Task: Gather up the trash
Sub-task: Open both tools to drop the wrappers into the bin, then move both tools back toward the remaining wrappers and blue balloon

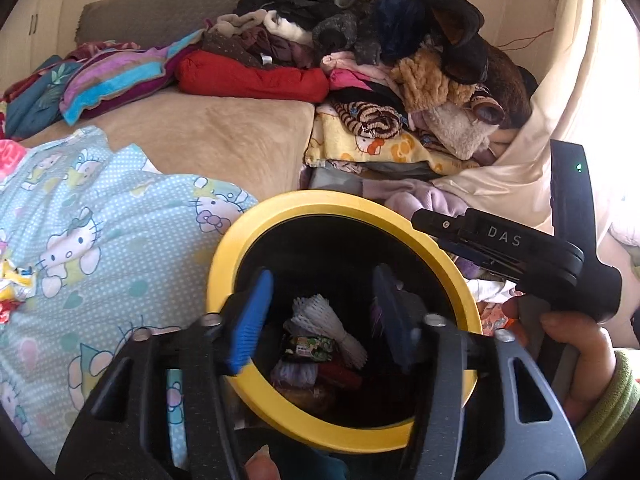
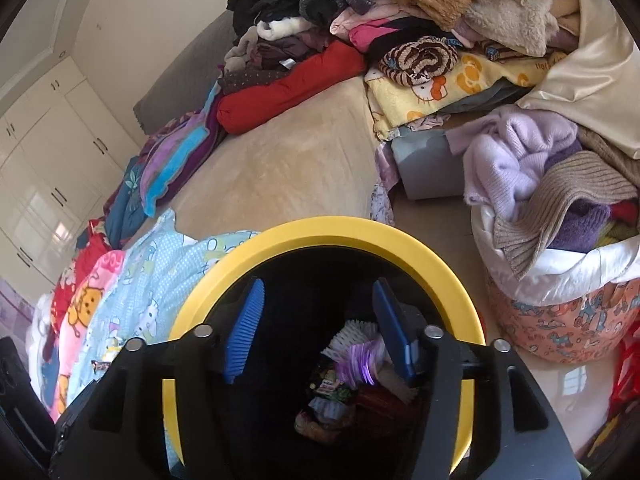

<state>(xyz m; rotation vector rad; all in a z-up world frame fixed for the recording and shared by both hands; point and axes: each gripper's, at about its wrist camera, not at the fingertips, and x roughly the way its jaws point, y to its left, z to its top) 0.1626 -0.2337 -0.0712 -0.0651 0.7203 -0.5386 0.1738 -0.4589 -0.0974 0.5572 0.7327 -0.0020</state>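
A black trash bin with a yellow rim [image 1: 320,204] stands by the bed; it also shows in the right wrist view [image 2: 332,232]. Inside lie a white foam net [image 1: 324,320], a green snack wrapper [image 1: 310,348] and a purple wrapper [image 2: 356,364]. My left gripper [image 1: 324,304] hangs open and empty over the bin mouth. My right gripper [image 2: 320,312] is also open and empty above the bin; its body [image 1: 516,256] shows at the right of the left wrist view. A crumpled wrapper [image 1: 14,284] lies on the blue quilt at the far left.
A blue Hello Kitty quilt [image 1: 100,220] covers the bed's near side, left of the bin. A big pile of clothes [image 1: 380,60] fills the back right. A cloth basket of knitwear [image 2: 560,240] stands right of the bin. White wardrobes [image 2: 48,152] line the left wall.
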